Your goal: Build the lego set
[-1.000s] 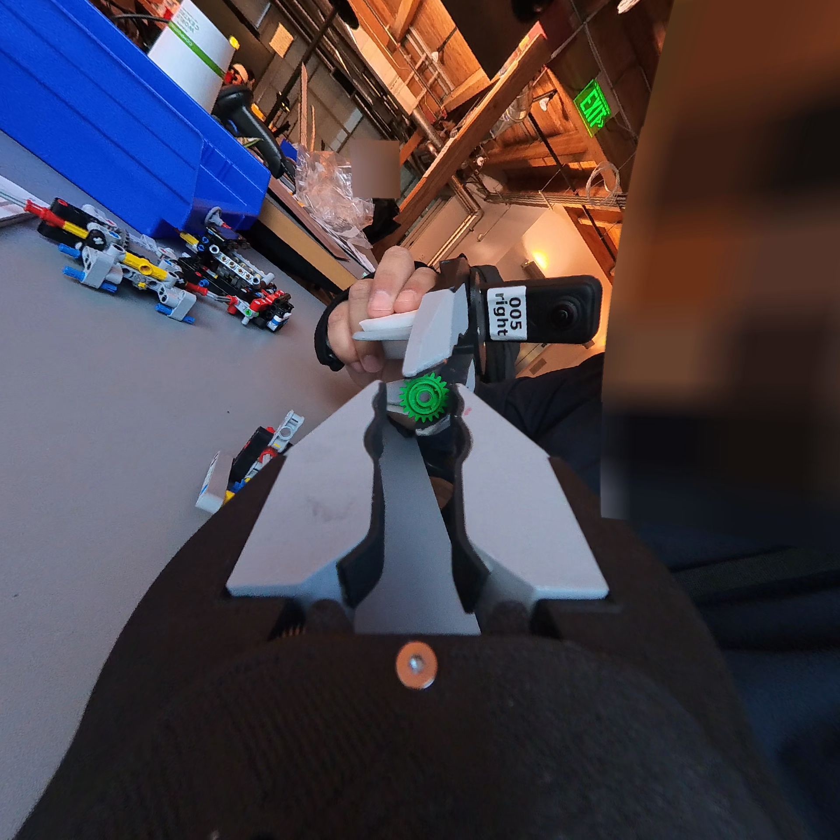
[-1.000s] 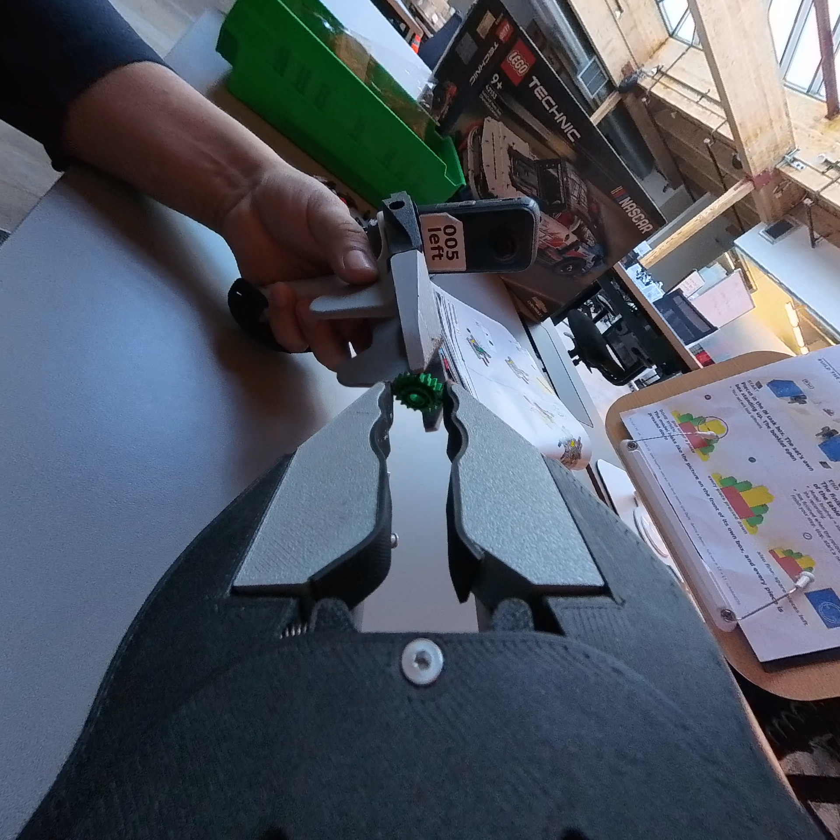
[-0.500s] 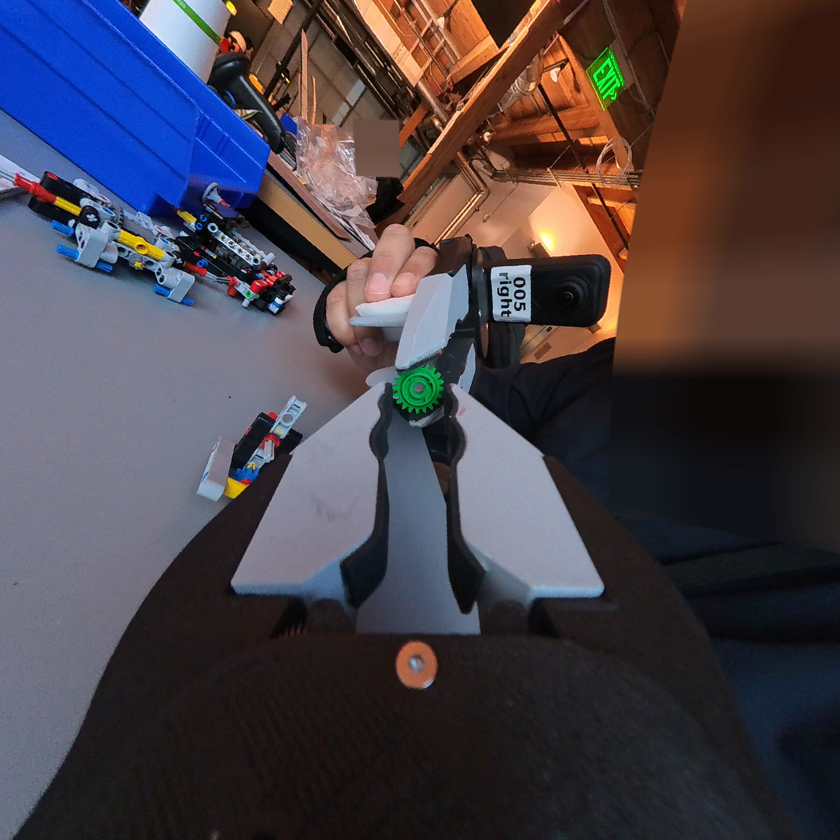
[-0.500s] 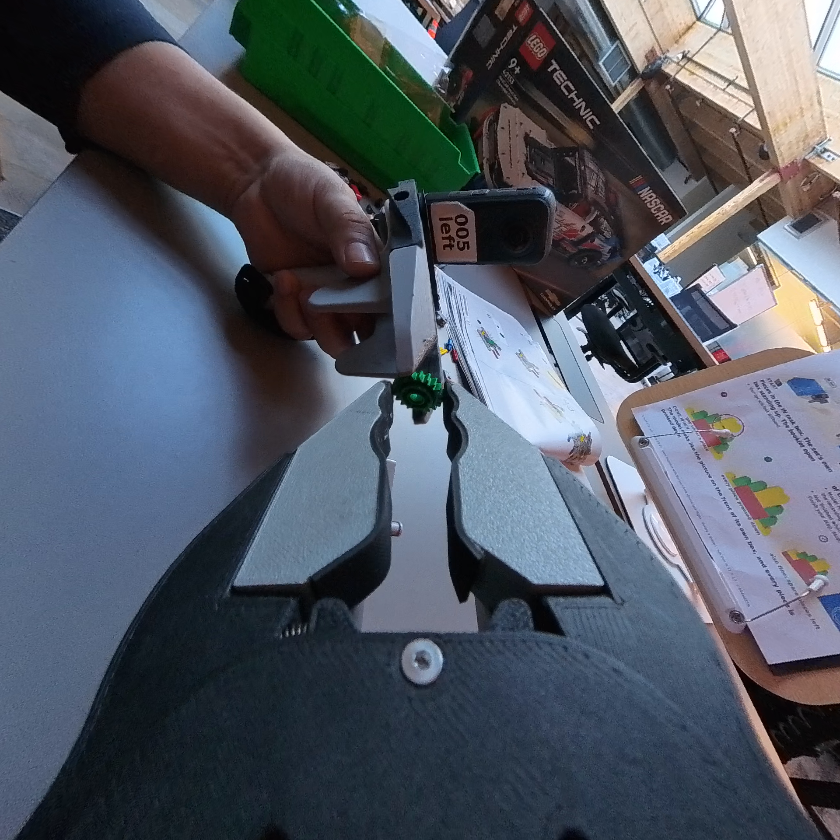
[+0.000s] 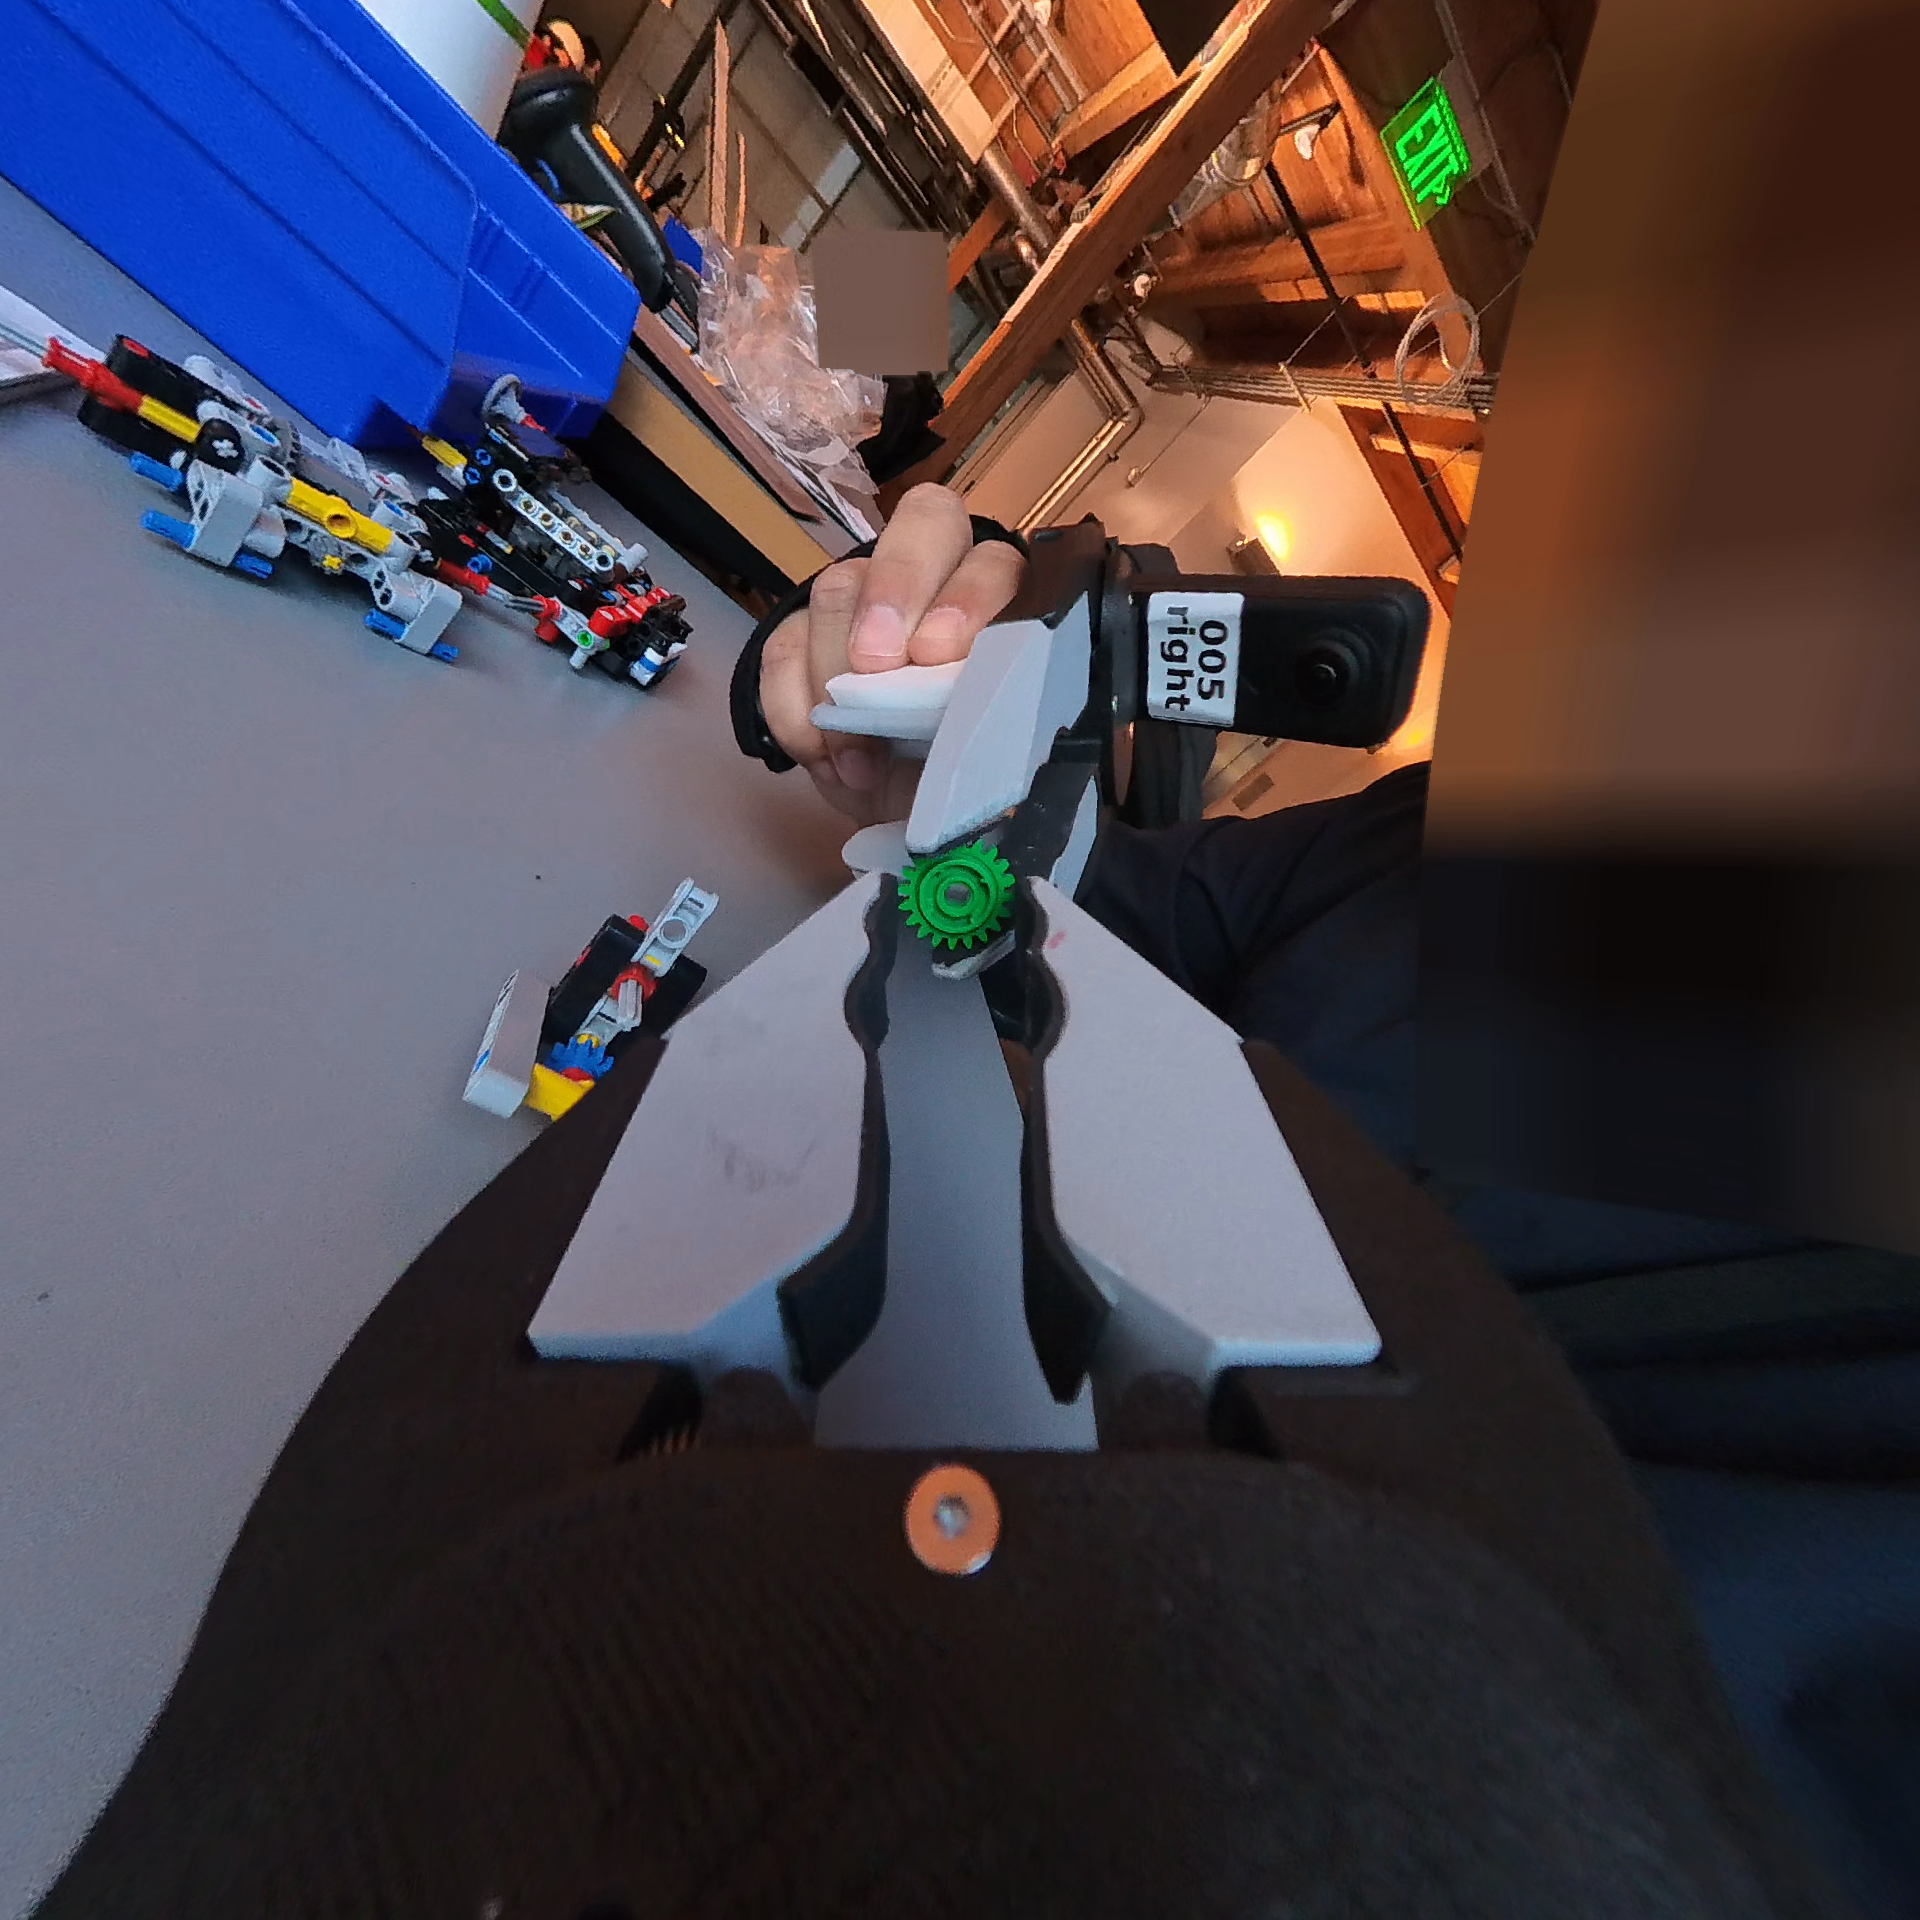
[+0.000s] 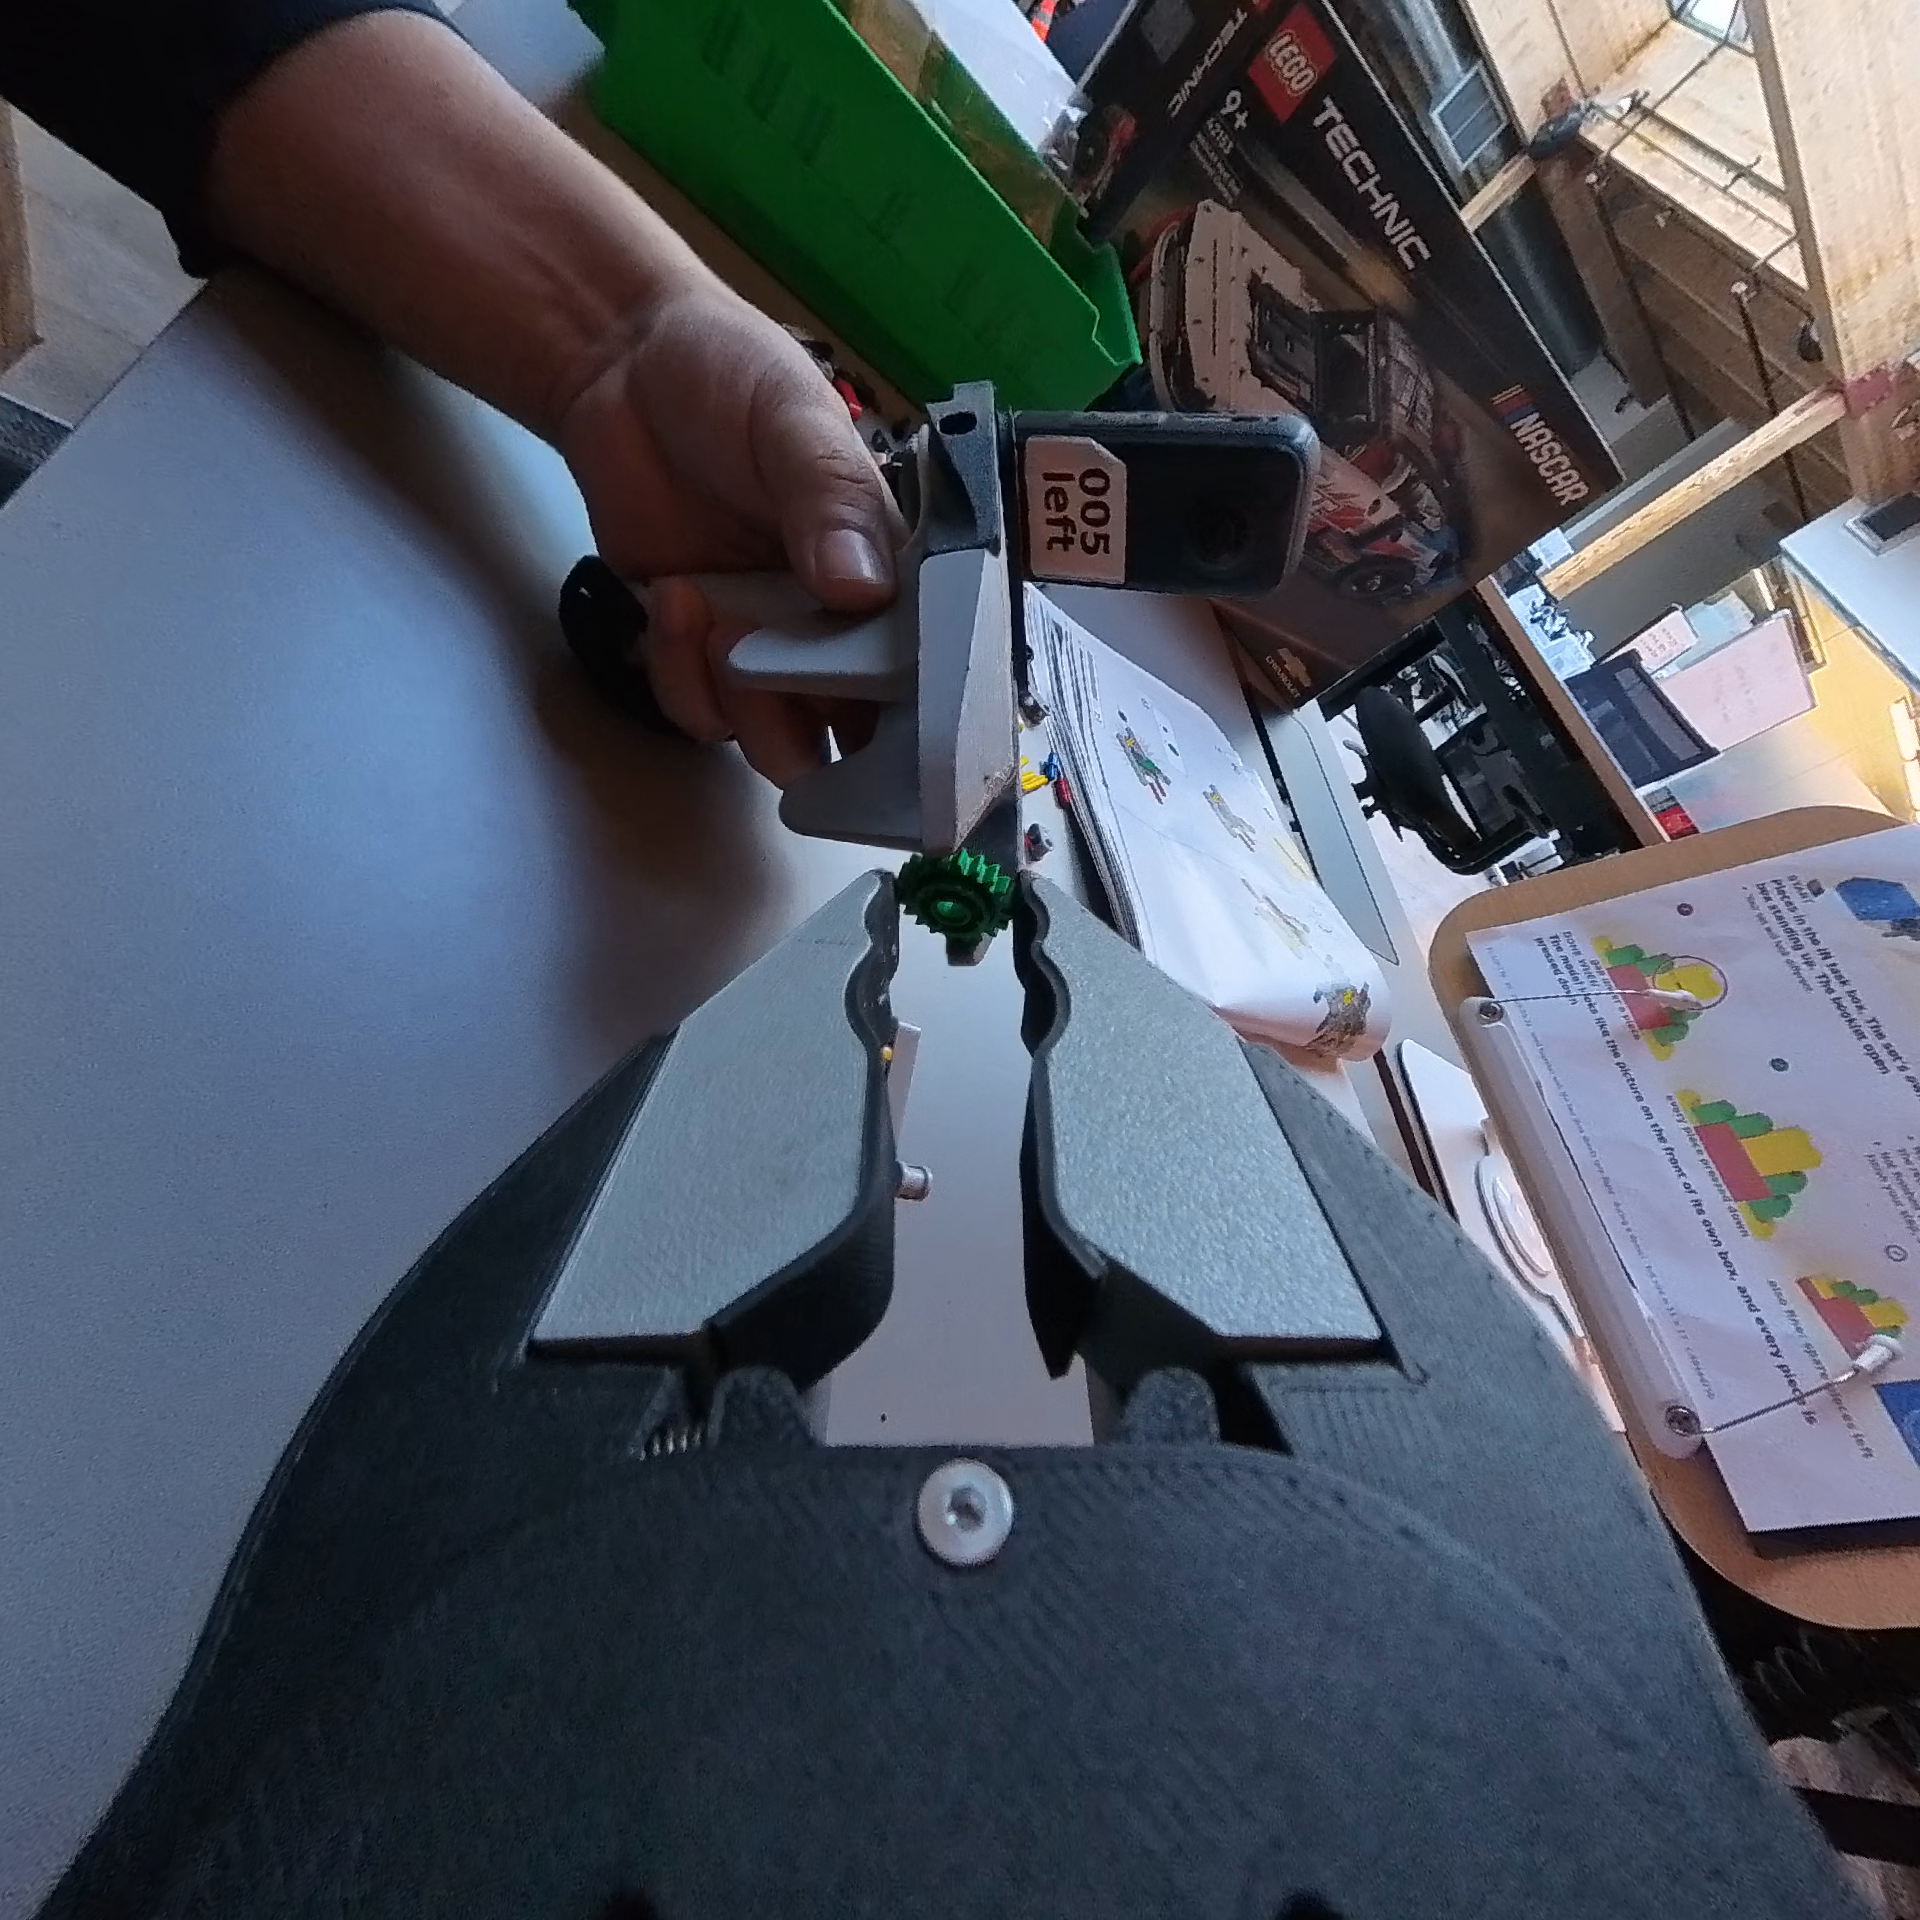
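In the left wrist view, a blue bin (image 5: pixel 312 208) fills the upper left of the frame on a grey table (image 5: pixel 260 883), with two long toy-brick assemblies (image 5: pixel 312 509) lying in front of it. Lower, left of centre, a small brick sub-assembly (image 5: pixel 592 1013) rests near the camera's own gripper. At the centre, the left gripper (image 5: pixel 956 914) pinches a green gear (image 5: pixel 956 896) between its fingertips, both pads touching the gear's toothed edge. The right gripper (image 5: pixel 987 831), held by a hand (image 5: pixel 873 665) just above centre, meets the same gear from above, one grey finger over the gear's upper rim and another tip showing below it. A lit green sign (image 5: pixel 1423 151) hangs in the upper right. In the right wrist view, a forearm and hand (image 6: pixel 727 468) reach in from the upper left, gripping the left gripper's handle. A green bin (image 6: pixel 852 197) sits at upper centre. At the middle, the right gripper (image 6: pixel 956 920) closes its two fingertips on the green gear (image 6: pixel 951 909), pads against the teeth on both sides, while the other tool's finger presses on the gear from above. Right of centre lies an open instruction booklet (image 6: pixel 1195 810), behind it a dark toy box (image 6: pixel 1351 260), and at the far right a wooden board with a printed sheet (image 6: pixel 1714 1143).
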The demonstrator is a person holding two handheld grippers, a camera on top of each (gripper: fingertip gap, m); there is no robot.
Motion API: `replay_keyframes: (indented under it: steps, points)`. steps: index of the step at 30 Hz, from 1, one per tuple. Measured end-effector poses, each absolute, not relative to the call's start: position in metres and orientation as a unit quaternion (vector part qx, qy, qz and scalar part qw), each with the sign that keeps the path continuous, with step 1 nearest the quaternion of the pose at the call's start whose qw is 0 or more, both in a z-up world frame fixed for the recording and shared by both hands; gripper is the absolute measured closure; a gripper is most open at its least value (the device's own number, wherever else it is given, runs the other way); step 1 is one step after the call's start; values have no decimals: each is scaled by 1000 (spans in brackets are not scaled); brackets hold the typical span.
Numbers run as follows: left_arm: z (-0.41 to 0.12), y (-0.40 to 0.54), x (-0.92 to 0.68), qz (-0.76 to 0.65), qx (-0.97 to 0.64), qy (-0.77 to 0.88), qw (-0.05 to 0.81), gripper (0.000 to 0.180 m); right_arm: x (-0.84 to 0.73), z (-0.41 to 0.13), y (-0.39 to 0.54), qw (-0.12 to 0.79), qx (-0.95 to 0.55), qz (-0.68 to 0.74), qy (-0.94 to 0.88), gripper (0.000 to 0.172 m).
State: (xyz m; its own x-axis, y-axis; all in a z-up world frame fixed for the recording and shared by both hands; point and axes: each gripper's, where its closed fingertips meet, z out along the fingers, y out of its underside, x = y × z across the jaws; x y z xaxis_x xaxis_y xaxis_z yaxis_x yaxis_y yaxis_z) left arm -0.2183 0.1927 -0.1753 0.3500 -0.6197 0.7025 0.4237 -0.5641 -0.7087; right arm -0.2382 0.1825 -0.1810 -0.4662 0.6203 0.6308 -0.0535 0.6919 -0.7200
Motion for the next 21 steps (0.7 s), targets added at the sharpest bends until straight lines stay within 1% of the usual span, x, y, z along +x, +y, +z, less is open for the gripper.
replay_keyframes:
  steps: [4, 21]
  points:
    - [-178, 192, -216, -563, -686, 77, 454, 162, -238, -184, 181, 482, -175, 342, -788, 152]
    - [-180, 193, -216, -534, -694, 96, 473, 162, -237, -184, 181, 473, -184, 360, -783, 152]
